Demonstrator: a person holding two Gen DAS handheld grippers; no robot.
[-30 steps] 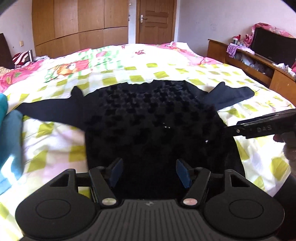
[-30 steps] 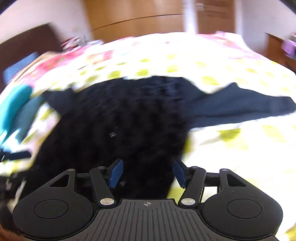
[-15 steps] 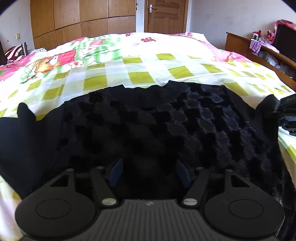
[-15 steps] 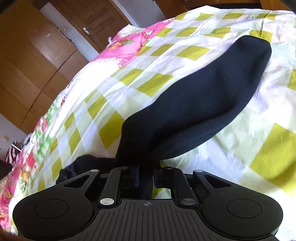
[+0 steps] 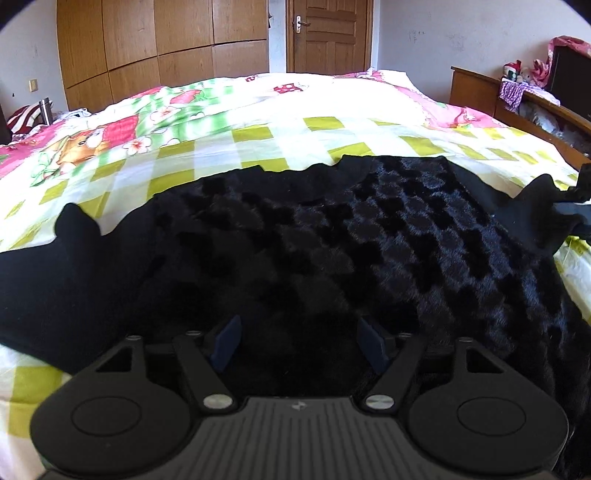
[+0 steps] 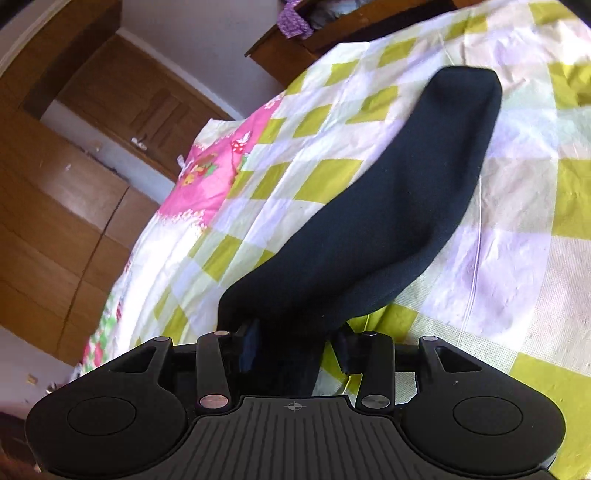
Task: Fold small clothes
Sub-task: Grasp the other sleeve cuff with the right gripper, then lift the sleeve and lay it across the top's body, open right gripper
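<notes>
A black fuzzy top (image 5: 332,251) with smooth dark navy sleeves lies spread on the chequered bedsheet (image 5: 258,140). My left gripper (image 5: 301,345) hovers open low over the top's near body, nothing between its fingers. The top's left sleeve (image 5: 55,273) stretches out flat to the left. In the right wrist view, the right sleeve (image 6: 399,221) runs away from my right gripper (image 6: 297,349) across the sheet (image 6: 517,258). Its near end lies between the jaws, which stand apart, with sheet showing beside the right finger. The cuff rests far out on the bed.
Wooden wardrobes (image 5: 147,55) and a door (image 5: 328,33) stand beyond the bed's far end. A wooden shelf unit (image 5: 517,103) with clutter runs along the right side. Pink patterned bedding (image 5: 74,140) covers the far left.
The right gripper swung to the right sleeve and shut on it; its jaws now stand wider apart. The left gripper came in lower over the top's body and stayed open.
</notes>
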